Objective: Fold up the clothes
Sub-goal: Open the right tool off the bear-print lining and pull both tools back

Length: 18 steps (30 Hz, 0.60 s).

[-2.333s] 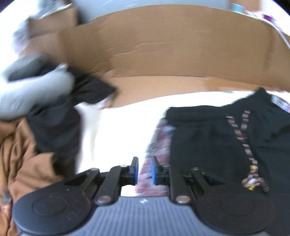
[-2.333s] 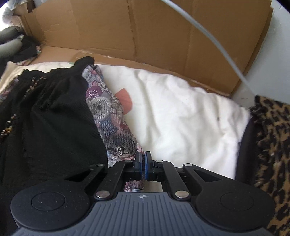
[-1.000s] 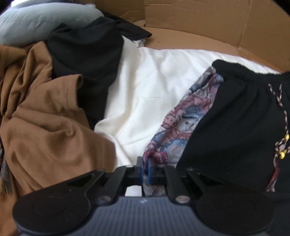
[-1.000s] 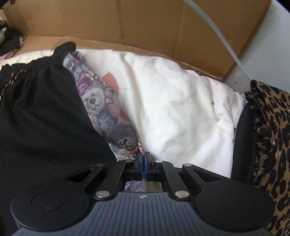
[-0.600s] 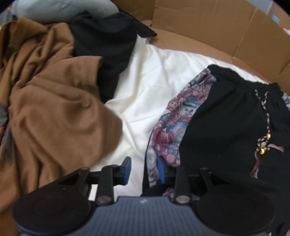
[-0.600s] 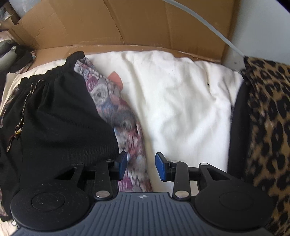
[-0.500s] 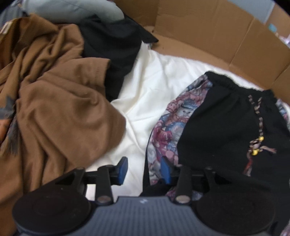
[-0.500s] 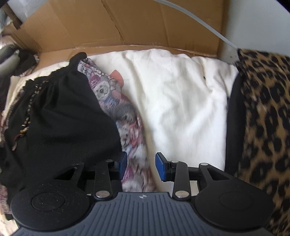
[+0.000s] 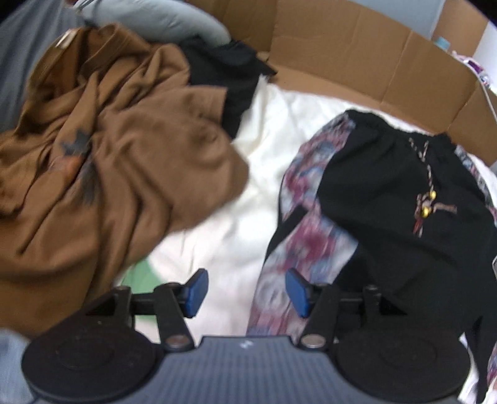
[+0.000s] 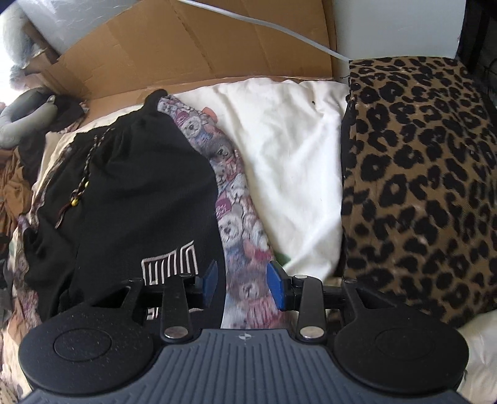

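Observation:
Black shorts with patterned bear-print side panels and a beaded drawstring lie flat on a white sheet. In the right wrist view the same shorts show a bear-print side strip and a white embroidered mark. My left gripper is open, hovering over the sheet beside the left patterned edge. Above the right patterned strip my right gripper stands open too. Neither holds anything.
A crumpled brown garment and a black one are piled at the left, with a grey pillow behind. Cardboard walls ring the far side. A folded leopard-print piece lies at the right.
Both grippers let go of the shorts' patterned edges, opened wide and pulled back and up. The shorts now lie spread on the sheet.

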Each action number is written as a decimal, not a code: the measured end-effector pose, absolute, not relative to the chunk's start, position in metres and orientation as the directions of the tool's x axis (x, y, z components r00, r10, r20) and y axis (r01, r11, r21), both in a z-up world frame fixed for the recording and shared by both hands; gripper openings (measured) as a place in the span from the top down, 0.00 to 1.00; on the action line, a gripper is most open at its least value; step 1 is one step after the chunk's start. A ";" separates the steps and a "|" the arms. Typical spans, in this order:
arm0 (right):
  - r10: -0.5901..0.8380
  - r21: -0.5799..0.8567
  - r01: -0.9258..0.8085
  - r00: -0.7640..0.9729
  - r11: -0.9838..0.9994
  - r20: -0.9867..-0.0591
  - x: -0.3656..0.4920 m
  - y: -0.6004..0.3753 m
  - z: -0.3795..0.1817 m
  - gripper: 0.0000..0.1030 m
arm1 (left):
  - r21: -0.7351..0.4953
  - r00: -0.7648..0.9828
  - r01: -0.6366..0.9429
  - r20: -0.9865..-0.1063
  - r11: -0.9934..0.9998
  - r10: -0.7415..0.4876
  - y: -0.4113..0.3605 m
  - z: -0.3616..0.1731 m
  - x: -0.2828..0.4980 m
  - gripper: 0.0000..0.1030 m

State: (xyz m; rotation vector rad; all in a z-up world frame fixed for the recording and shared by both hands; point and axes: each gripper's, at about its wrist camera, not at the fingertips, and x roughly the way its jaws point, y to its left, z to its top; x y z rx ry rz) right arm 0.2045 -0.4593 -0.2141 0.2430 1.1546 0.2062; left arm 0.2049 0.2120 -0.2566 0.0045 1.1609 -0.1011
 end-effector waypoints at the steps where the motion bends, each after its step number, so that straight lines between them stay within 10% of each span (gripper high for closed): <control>1: 0.284 0.295 -0.034 0.394 0.955 -0.874 0.200 -0.460 -0.209 0.59 | -0.042 0.391 0.073 -0.918 0.996 -0.067 0.214 -0.256 0.200 0.44; 18: 0.219 0.332 0.157 0.490 0.930 -0.844 0.092 -0.487 -0.215 0.50 | -0.213 0.404 -0.013 -0.895 0.977 -0.190 0.170 -0.216 0.079 0.37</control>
